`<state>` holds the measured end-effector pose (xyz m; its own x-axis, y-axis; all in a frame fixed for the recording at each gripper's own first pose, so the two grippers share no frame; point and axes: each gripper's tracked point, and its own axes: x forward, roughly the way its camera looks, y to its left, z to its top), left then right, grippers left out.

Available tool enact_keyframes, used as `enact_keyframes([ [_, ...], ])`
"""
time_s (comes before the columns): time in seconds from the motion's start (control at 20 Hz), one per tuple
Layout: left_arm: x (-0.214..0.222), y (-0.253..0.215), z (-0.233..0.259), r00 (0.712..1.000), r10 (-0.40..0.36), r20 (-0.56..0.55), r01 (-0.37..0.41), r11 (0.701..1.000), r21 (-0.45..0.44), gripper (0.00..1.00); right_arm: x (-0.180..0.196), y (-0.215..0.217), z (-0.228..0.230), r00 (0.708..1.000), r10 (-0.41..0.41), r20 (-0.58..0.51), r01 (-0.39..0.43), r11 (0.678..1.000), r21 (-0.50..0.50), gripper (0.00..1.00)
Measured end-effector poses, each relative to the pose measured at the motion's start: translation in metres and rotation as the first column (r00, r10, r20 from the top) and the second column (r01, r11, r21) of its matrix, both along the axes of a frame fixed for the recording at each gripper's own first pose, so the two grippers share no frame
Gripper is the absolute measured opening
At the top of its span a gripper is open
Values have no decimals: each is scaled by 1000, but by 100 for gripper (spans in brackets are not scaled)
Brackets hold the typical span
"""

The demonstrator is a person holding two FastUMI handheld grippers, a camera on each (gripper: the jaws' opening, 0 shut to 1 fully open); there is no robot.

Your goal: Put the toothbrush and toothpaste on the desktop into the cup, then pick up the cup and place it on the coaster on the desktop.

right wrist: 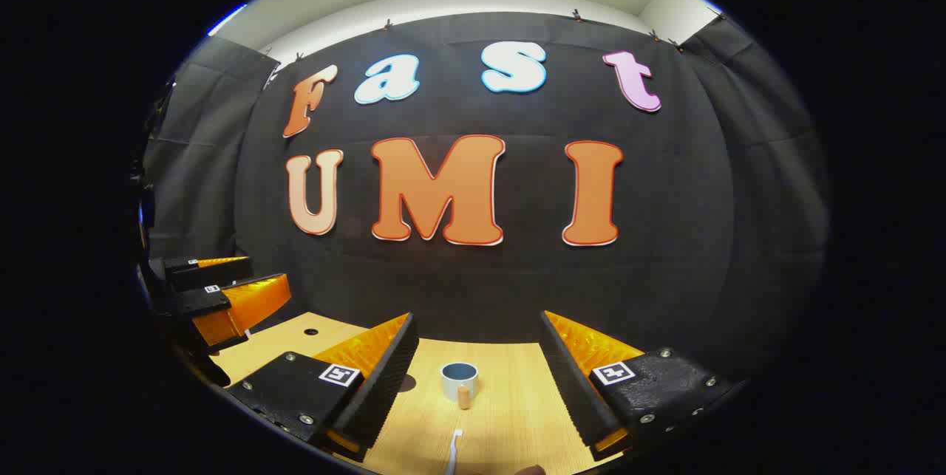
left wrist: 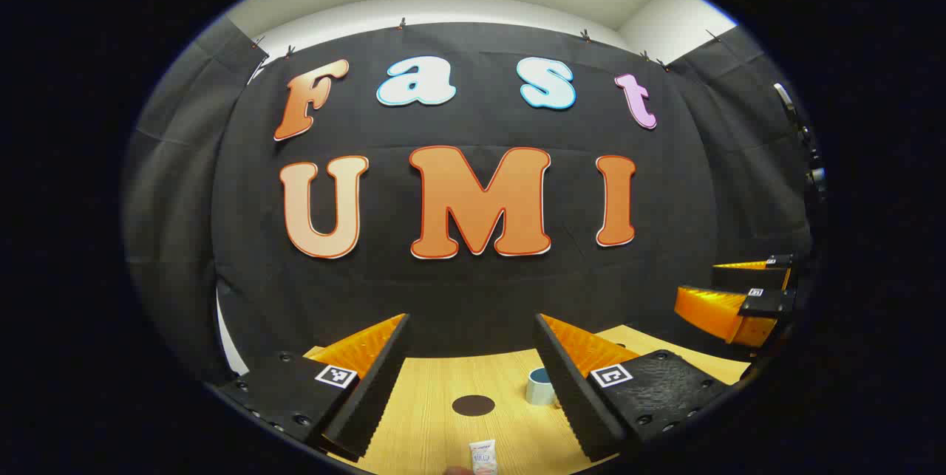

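In the left gripper view my left gripper (left wrist: 471, 386) is open above the wooden desktop (left wrist: 429, 423). Between its fingers lie the dark round coaster (left wrist: 473, 405) and, nearer, the white toothpaste tube (left wrist: 483, 456). The pale blue cup (left wrist: 540, 385) stands partly behind the right finger. My right gripper (left wrist: 739, 301) hovers at the far right. In the right gripper view my right gripper (right wrist: 477, 386) is open, with the cup (right wrist: 459, 381) and its wooden handle straight ahead and the white toothbrush (right wrist: 452, 453) lying nearer. The coaster (right wrist: 406, 383) peeks out by the left finger. The left gripper (right wrist: 222, 298) is at the left.
The black cloth wall closes off the desktop's back edge (right wrist: 480, 338). A small round hole (right wrist: 311, 331) sits in the desktop at the far left in the right gripper view. A fingertip shows at the bottom edge (right wrist: 528, 470).
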<state>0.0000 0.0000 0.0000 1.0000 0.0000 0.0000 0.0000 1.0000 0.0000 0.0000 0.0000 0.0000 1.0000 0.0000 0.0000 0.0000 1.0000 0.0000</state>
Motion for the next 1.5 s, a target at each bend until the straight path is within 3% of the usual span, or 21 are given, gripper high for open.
enact_keyframes([
  [0.4,-4,-3,-9,997,67,-30,-68,997,-37,99,14,5,-14,997,71,-35,-71,997,2,99],
  [0.75,10,-1,-4,998,66,-2,-66,998,7,99,18,-1,-21,996,69,-61,-69,998,-1,99],
  [1.05,12,14,-8,996,86,-14,-86,996,1,99,17,-3,-63,981,62,-185,-58,998,27,99],
  [1.25,10,16,-8,996,94,-13,-93,996,11,99,21,-5,-108,947,38,-319,-32,999,26,99],
  [1.35,10,17,-8,996,93,-16,-93,995,21,99,22,-7,-139,901,26,-434,-19,1000,20,99],
  [1.5,6,23,-9,994,106,-26,-105,994,38,99,27,1,-164,860,42,-509,-34,999,25,99],
])
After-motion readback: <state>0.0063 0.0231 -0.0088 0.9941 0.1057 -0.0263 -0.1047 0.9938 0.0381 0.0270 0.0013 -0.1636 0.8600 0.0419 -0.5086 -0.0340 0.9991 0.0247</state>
